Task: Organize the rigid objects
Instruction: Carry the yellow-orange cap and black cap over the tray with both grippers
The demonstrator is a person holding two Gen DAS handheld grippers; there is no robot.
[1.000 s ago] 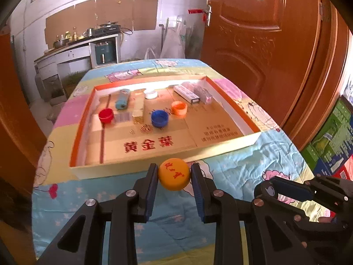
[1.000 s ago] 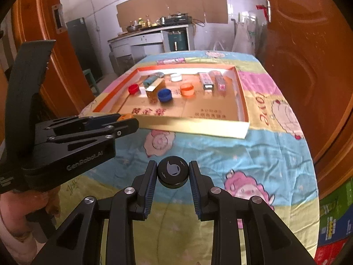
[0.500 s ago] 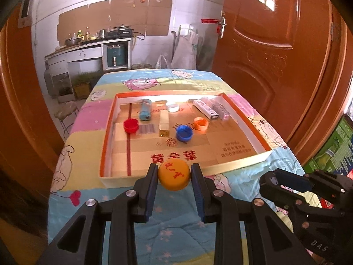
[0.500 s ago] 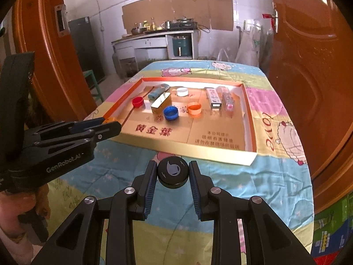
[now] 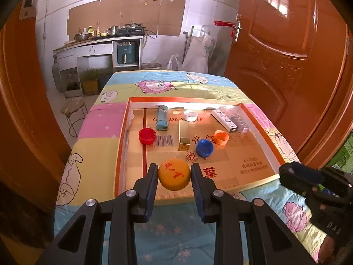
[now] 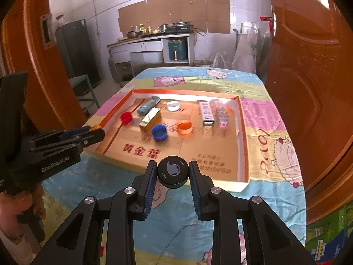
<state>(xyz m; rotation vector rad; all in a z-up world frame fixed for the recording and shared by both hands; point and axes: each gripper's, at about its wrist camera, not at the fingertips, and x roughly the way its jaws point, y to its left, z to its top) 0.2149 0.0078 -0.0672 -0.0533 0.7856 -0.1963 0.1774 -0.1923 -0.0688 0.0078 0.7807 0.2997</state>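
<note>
While each hand-held gripper (image 5: 174, 174) (image 6: 173, 172) clamps a cap, cartoon cloth (image 5: 106, 119) covers the kitchen table.

The cardboard floor of the tray (image 6: 220, 145) carries large red Chinese characters 黄金葉, with smaller lines too fine to read and a barcode (image 5: 164, 141). "GenRobot.AI" is printed in white on the left tool (image 6: 55, 163). The yellow cap (image 5: 174, 174) bears red characters too small to read.

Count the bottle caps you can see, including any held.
6: red cap, white cap, blue cap and orange cap in the tray; yellow cap in left tongs; black cap in right tongs.
</note>
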